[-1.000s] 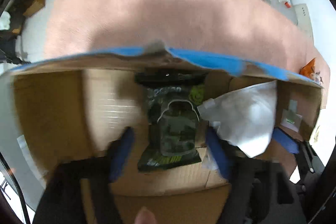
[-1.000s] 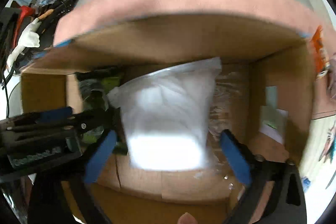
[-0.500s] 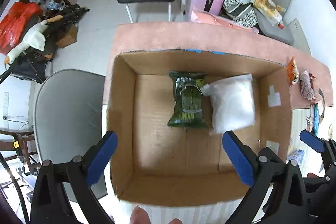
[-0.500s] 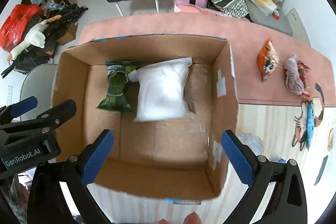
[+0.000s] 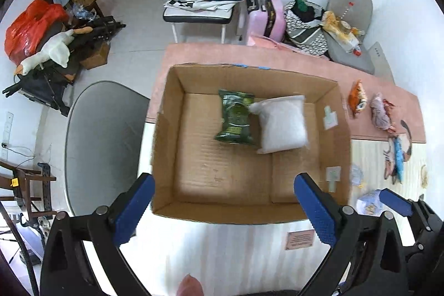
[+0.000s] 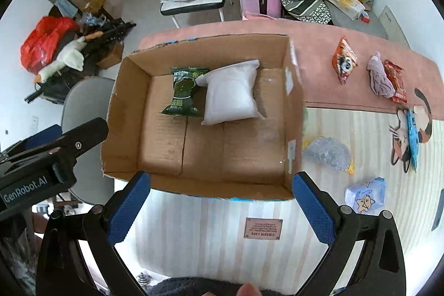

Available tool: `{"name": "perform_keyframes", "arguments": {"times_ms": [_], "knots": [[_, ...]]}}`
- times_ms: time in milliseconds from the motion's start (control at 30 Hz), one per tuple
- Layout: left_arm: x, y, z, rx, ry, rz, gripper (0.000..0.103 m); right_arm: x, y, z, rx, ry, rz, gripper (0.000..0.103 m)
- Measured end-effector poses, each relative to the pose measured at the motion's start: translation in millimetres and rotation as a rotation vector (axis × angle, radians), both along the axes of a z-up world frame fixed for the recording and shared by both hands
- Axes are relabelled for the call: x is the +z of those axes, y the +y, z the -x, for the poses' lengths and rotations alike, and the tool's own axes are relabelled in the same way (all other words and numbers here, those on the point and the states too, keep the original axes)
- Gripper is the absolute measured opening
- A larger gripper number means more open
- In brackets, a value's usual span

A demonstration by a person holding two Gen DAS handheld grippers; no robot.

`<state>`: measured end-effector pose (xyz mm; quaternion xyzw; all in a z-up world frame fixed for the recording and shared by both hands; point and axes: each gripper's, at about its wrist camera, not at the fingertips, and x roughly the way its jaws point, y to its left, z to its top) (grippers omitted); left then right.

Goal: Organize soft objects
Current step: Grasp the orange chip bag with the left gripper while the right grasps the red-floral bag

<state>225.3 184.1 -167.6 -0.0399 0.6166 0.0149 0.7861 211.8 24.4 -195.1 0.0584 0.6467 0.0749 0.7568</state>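
You've got both grippers hanging up above the cardboard box (image 5: 166,129), and neither one is carrying anything. Your left gripper (image 5: 222,208) has its blue pads spread wide, sitting over the box's near wall. Your right gripper (image 6: 220,203) is spread just as wide, with nothing between its fingers either, also over the near edge of the box. From the right wrist view you can see your left gripper off to the left side of the box, next to the grey chair (image 6: 80,107).

Inside the box there are 2 soft packs lying flat toward the far wall: a green snack bag (image 5: 236,117) and a white pouch (image 5: 281,126). They're side by side, and the pouch's corner overlaps the top right of the green bag. The rest of the box floor is bare cardboard.

The other stuff is out on the table to the right of the box. On the pink cloth (image 6: 319,46) you've got an orange snack bag (image 6: 343,61), then a crumpled pinkish cloth (image 6: 379,79) touching a red packet (image 6: 395,79). Closer to you, on the striped mat (image 6: 360,135), there's a crinkly clear plastic wad (image 6: 326,153) just beside the box's right wall, a light blue packet (image 6: 365,194) nearer still, and a long blue packet (image 6: 412,138) lying on the cat picture.
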Motion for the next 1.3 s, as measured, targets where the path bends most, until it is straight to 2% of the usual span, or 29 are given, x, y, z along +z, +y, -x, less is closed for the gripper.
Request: {"name": "perform_keyframes", "arguments": {"times_ms": [167, 233, 400, 500, 567, 667, 733, 767, 833, 967, 1067, 1167, 1200, 1233, 1267, 1300], "knots": [[15, -60, -14, -0.107, -0.038, -0.041, 0.103, 12, -63, -7, -0.071, 0.003, -0.019, 0.103], [17, -94, -27, -0.153, -0.049, -0.072, 0.103, 15, -104, -13, -0.122, -0.005, 0.002, 0.103], [4, -182, -79, -0.276, -0.011, -0.064, 0.103, 12, -210, -38, -0.254, 0.004, 0.045, 0.103], [-19, -249, -123, -0.372, 0.025, -0.096, 0.103, -3, -285, -65, -0.346, 0.024, 0.038, 0.103], [-39, -285, -147, -0.423, 0.067, -0.1, 0.103, -15, -326, -86, -0.392, 0.038, 0.04, 0.097], [-85, -340, -188, -0.483, 0.152, -0.115, 0.102, -44, -381, -123, -0.437, 0.083, 0.04, 0.096], [-114, -367, -205, -0.518, 0.186, -0.147, 0.098, -69, -409, -150, -0.449, 0.118, 0.049, 0.096], [-127, -378, -212, -0.531, 0.203, -0.165, 0.097, -82, -419, -161, -0.445, 0.14, 0.053, 0.096], [-158, -399, -223, -0.565, 0.243, -0.192, 0.095, -105, -432, -179, -0.44, 0.175, 0.041, 0.089], [-210, -423, -235, -0.605, 0.332, -0.226, 0.091, -152, -448, -208, -0.419, 0.246, 0.059, 0.088], [-233, -430, -241, -0.623, 0.369, -0.253, 0.091, -176, -456, -217, -0.412, 0.287, 0.058, 0.087], [-244, -432, -245, -0.619, 0.389, -0.248, 0.091, -201, -461, -220, -0.409, 0.336, 0.038, 0.087], [-247, -432, -246, -0.614, 0.394, -0.244, 0.086, -207, -461, -221, -0.408, 0.349, 0.027, 0.087], [-248, -432, -246, -0.61, 0.399, -0.238, 0.075, -214, -461, -222, -0.401, 0.366, 0.025, 0.085], [-250, -432, -247, -0.605, 0.408, -0.234, 0.069, -220, -459, -222, -0.395, 0.376, 0.027, 0.084], [-252, -431, -247, -0.596, 0.421, -0.228, 0.058, -225, -458, -221, -0.392, 0.386, 0.027, 0.079]]}}
